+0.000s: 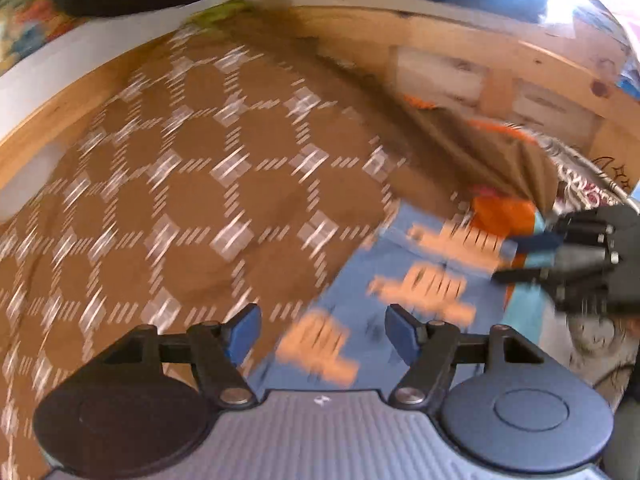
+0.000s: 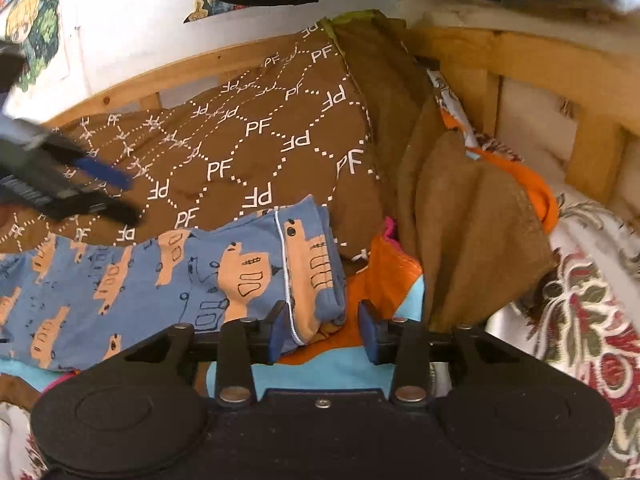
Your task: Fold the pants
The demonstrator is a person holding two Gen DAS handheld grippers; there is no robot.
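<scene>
The blue pants (image 2: 168, 280) with peach animal prints lie across a brown patterned blanket (image 2: 248, 152), folded at their right end. In the right wrist view my right gripper (image 2: 324, 330) is open, and the folded end of the pants lies between its blue pads. My left gripper (image 1: 322, 336) is open and empty above the blurred pants (image 1: 380, 292). The left gripper also shows at the left of the right wrist view (image 2: 108, 196). The right gripper shows at the right edge of the left wrist view (image 1: 532, 256).
An orange and light blue garment (image 2: 380, 280) lies under the pants' end. A plain brown cloth (image 2: 472, 232) is heaped to the right. A wooden bed rail (image 2: 540, 64) runs behind. A floral cover (image 2: 592, 320) lies at the right.
</scene>
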